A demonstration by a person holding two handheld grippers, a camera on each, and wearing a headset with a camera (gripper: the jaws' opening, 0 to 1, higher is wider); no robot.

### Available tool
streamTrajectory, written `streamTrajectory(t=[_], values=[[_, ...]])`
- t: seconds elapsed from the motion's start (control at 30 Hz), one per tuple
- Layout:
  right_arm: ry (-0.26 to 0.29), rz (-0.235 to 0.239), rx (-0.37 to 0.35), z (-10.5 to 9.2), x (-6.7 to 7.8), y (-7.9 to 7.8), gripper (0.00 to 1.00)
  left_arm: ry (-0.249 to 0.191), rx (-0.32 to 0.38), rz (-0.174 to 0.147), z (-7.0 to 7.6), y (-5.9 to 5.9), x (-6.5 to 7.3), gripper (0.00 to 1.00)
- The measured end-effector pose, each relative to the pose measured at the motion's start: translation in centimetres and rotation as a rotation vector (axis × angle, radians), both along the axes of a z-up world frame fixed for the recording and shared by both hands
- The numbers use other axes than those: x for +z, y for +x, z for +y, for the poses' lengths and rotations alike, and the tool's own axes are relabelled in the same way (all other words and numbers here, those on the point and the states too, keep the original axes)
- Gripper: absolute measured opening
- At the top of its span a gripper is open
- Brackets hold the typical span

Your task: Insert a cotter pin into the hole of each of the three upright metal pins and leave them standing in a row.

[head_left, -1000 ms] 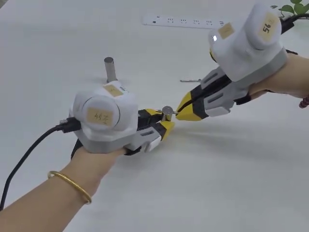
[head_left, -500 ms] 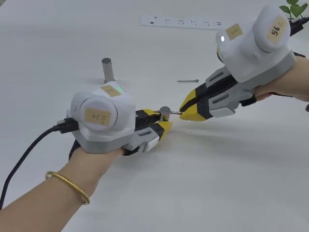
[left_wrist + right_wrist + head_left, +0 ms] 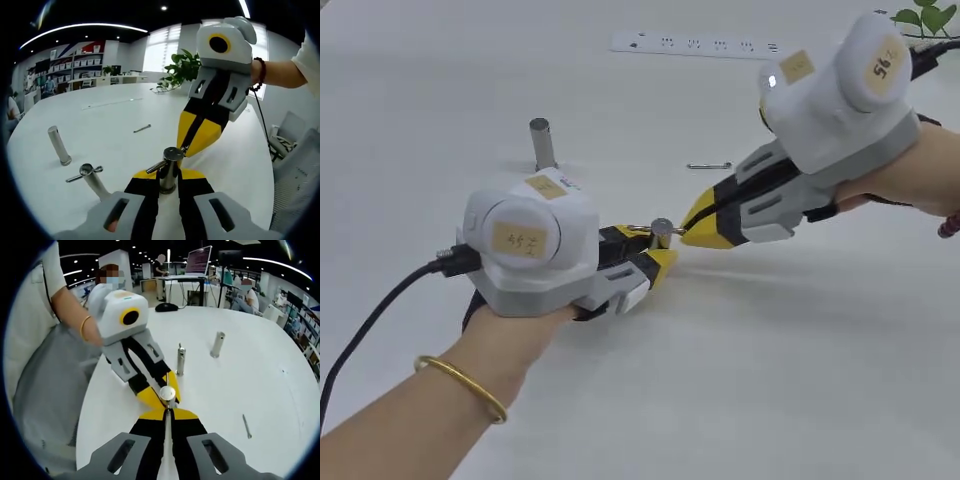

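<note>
My left gripper [image 3: 656, 256] [image 3: 168, 178] is shut on an upright metal pin [image 3: 661, 231] [image 3: 168, 171] [image 3: 167, 392] near its base. My right gripper [image 3: 692, 233] [image 3: 168, 415], which enters the left gripper view [image 3: 202, 135] from above, is shut on a thin cotter pin [image 3: 167, 432]. The cotter pin's tip meets the held pin just under its head and sticks out the far side [image 3: 156, 165]. A second pin [image 3: 91, 175] [image 3: 180, 360] stands with a cotter pin through it. A bare third pin [image 3: 540, 143] [image 3: 58, 145] [image 3: 217, 344] stands behind.
A loose cotter pin [image 3: 708, 166] [image 3: 142, 128] [image 3: 246, 426] lies on the white table [image 3: 740, 360]. A white power strip [image 3: 700, 45] lies along the far edge, with a green plant [image 3: 925, 15] at the far right. A black cable [image 3: 370, 330] trails from the left gripper.
The right gripper, with the cotter pin, has edged back in toward the head of the held pin after drawing slightly away. The left gripper keeps its hold.
</note>
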State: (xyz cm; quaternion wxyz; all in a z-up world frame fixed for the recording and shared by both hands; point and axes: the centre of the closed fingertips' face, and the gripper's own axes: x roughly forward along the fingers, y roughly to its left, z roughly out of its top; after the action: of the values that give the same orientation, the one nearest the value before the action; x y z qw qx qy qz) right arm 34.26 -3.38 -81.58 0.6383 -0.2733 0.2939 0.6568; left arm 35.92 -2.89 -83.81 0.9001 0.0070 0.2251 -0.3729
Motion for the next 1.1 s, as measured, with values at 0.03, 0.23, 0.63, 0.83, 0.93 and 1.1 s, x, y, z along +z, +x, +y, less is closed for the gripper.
streamTrajectory(t=[0.03, 0.23, 0.63, 0.83, 0.93, 1.1], values=[[0.002, 0.0, -0.001, 0.1, 0.0, 0.0, 0.05, 0.0, 0.0, 0.0, 0.0, 0.0, 0.0, 0.12], [0.0, -0.004, 0.002, 0.2, 0.0, 0.0, 0.05, -0.013, 0.01, 0.005, 0.1, -0.1, 0.0, 0.12], [0.016, 0.015, -0.066, 0.3, -0.1, 0.0, 0.15, -0.012, 0.018, 0.019, 0.0, -0.2, 0.0, 0.13], [0.076, 0.004, -0.096, 1.2, 0.5, 0.3, 0.22, -0.005, 0.025, 0.037, 0.2, -0.4, -0.1, 0.18], [0.1, -0.006, -0.102, 1.7, 0.6, 0.1, 0.23, -0.003, 0.029, 0.042, 0.4, -0.6, -0.1, 0.21], [0.107, -0.028, -0.108, 2.3, 0.1, 0.5, 0.21, 0.022, 0.018, 0.042, 0.9, -1.1, 0.0, 0.24]])
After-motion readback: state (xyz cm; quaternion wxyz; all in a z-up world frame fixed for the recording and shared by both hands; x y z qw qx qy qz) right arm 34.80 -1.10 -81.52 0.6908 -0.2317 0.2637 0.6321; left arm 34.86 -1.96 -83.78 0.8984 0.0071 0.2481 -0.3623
